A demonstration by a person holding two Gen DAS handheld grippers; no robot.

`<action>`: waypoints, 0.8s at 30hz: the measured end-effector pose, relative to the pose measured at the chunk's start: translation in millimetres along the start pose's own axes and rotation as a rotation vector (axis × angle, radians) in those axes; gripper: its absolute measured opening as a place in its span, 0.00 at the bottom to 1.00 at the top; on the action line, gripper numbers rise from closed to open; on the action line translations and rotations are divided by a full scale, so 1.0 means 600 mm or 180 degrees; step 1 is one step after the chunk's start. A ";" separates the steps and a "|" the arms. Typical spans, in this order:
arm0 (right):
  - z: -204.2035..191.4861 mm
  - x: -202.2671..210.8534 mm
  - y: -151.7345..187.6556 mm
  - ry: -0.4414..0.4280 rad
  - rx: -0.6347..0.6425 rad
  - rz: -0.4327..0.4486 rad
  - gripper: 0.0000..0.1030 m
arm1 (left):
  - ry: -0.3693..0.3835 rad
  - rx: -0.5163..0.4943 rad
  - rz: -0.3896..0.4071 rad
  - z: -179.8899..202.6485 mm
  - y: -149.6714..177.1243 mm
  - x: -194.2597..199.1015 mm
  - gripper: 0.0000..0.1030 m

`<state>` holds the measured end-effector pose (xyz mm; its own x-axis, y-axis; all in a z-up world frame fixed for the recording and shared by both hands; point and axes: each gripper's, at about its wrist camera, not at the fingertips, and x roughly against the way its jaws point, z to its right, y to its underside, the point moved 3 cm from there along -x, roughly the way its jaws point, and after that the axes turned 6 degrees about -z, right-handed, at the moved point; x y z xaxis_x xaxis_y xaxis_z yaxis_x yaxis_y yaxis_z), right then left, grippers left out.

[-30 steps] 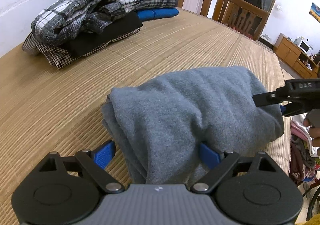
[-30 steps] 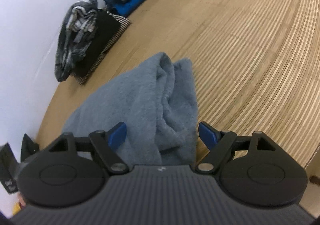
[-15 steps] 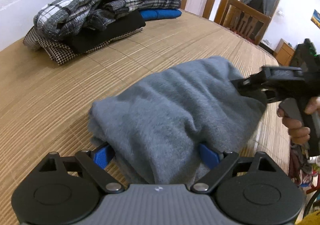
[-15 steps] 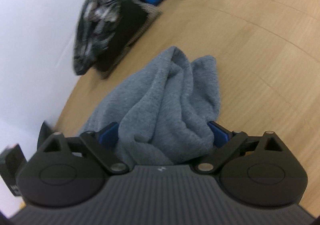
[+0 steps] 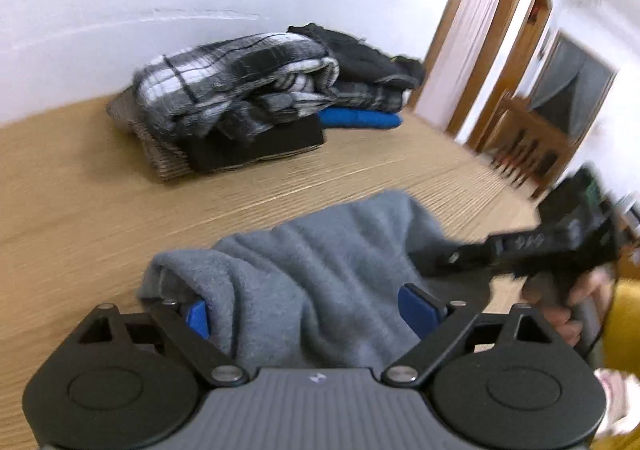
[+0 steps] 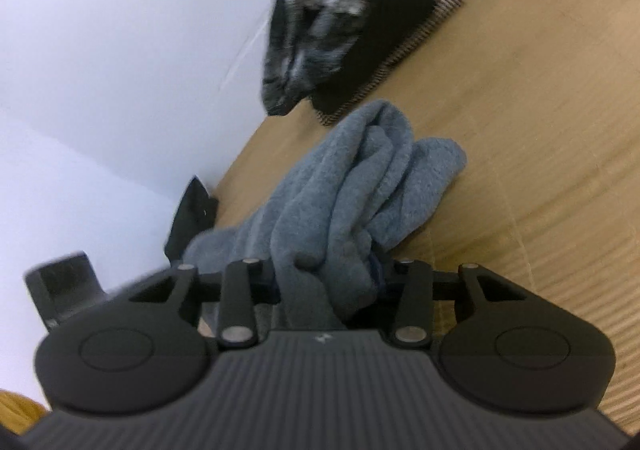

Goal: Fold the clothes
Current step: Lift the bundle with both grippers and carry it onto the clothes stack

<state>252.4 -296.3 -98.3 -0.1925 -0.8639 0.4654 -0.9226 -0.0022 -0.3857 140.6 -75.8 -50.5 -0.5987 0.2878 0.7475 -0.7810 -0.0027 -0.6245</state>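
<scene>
The left gripper (image 5: 306,314) is a ribbed grey plastic block with a small white logo, flanked by two round black discs, black linkage bars on silver pivot screws and blue pads on its jaws. The right gripper (image 6: 326,270) has the same build, its blue pads barely visible. The hand (image 5: 568,310) wears a mustard-yellow sleeve (image 5: 624,322).
</scene>
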 end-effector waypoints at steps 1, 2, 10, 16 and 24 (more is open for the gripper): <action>-0.007 0.000 -0.006 0.0056 0.0091 -0.0021 0.42 | -0.0051 0.0023 -0.0060 -0.002 0.005 -0.001 0.89; -0.007 -0.002 -0.010 0.0100 0.0151 -0.0052 0.42 | -0.0106 0.0045 -0.0119 -0.004 0.011 -0.002 0.88; 0.017 -0.001 -0.009 0.0550 0.0179 -0.0301 0.68 | -0.0541 0.0169 -0.0406 -0.041 0.072 0.009 0.88; 0.032 -0.003 0.010 0.0511 0.0108 -0.0324 0.83 | -0.0064 0.0288 -0.0589 -0.069 0.107 -0.044 0.88; 0.023 -0.064 0.015 0.0251 0.0193 -0.0299 0.60 | 0.0057 0.0047 -0.0364 -0.055 0.094 -0.036 0.87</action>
<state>255.9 -270.1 -130.5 -0.1339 -0.8161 0.5621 -0.9164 -0.1139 -0.3837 115.7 -50.8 -109.3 -0.5024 0.3041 0.8094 -0.8466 0.0170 -0.5319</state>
